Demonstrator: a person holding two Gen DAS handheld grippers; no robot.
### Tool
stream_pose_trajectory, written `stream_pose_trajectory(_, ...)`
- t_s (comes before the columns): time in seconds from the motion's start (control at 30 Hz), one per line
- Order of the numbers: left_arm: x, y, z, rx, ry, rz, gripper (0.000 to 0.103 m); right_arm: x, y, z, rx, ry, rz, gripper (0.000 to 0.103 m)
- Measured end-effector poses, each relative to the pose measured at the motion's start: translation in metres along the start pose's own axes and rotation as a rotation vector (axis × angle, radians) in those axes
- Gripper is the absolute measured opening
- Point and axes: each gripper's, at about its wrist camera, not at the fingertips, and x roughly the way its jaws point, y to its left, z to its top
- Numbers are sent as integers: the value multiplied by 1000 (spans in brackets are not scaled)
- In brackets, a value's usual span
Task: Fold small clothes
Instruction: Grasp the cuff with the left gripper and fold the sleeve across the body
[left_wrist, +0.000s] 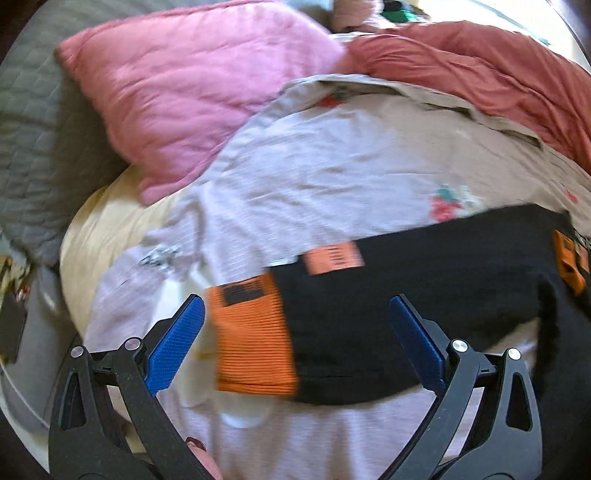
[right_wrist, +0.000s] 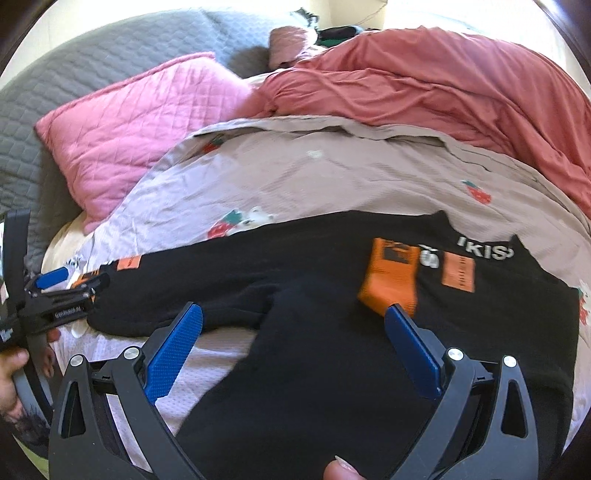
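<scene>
Left wrist view: the left gripper (left_wrist: 295, 325) is wide open w/ nothing in it. Its pads (left_wrist: 173, 347) are blue & bumpy, on black plastic arms. Right under it lies the black top (left_wrist: 424, 314), soft & flat. One sleeve ends in an orange cuff (left_wrist: 255, 339) w/ thin ribs, a box shape, lying between the two pads. A 2nd orange patch (left_wrist: 332, 258) sits just above it. The top rests on a pale sheet (left_wrist: 332, 166), thin & wrinkly, w/ small strawberry prints. Behind that is a pink pillow (left_wrist: 177, 92), puffy, stitched in squares. A rust-red blanket (left_wrist: 480, 74) is bunched up at the back right. A grey quilt (left_wrist: 33, 147) is on the left.

Right wrist view: the right gripper (right_wrist: 293, 325) is wide open too, holding nothing. It hangs over the black top (right_wrist: 314, 369), which is spread wide across the sheet (right_wrist: 332, 177). A sleeve is folded in, so its orange cuff (right_wrist: 391, 277) lies on the chest, near white letters (right_wrist: 484, 253). An orange patch (right_wrist: 458, 273) sits just beside it. Far left, the left gripper (right_wrist: 70, 284) is by the top's other sleeve end; can't tell if it touches. Pink pillow (right_wrist: 129, 129), red blanket (right_wrist: 443, 85) & grey quilt (right_wrist: 74, 62) are behind.
</scene>
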Motion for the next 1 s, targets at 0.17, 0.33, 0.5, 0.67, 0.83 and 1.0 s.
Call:
stream_pose_trajectory(0.17,19,26,-7,-87,63,-20,91,16,21,-3,-39,29,5,99)
stream_pose_trajectory(0.33,25,24,-11,-118,73,-63,38,26,25,-8,-28,49,10,99)
stream_pose_trajectory(0.5,2,19,-1,-102,-51,-69,12,28,18,-11,-6,57,18,99)
stream_pose_trajectory(0.67,-30,3,4,-96,-143,-192,9,20,-4,-14,43,46,1,99)
stream_pose_trajectory(0.83,-51,-39,10,-62,-154,-387,7,-5,-58,-23,170,20,-38,98)
stream_pose_trajectory(1.0,-68,-104,16,16,-149,-495,6,-35,-117,-44,323,-17,-86,98)
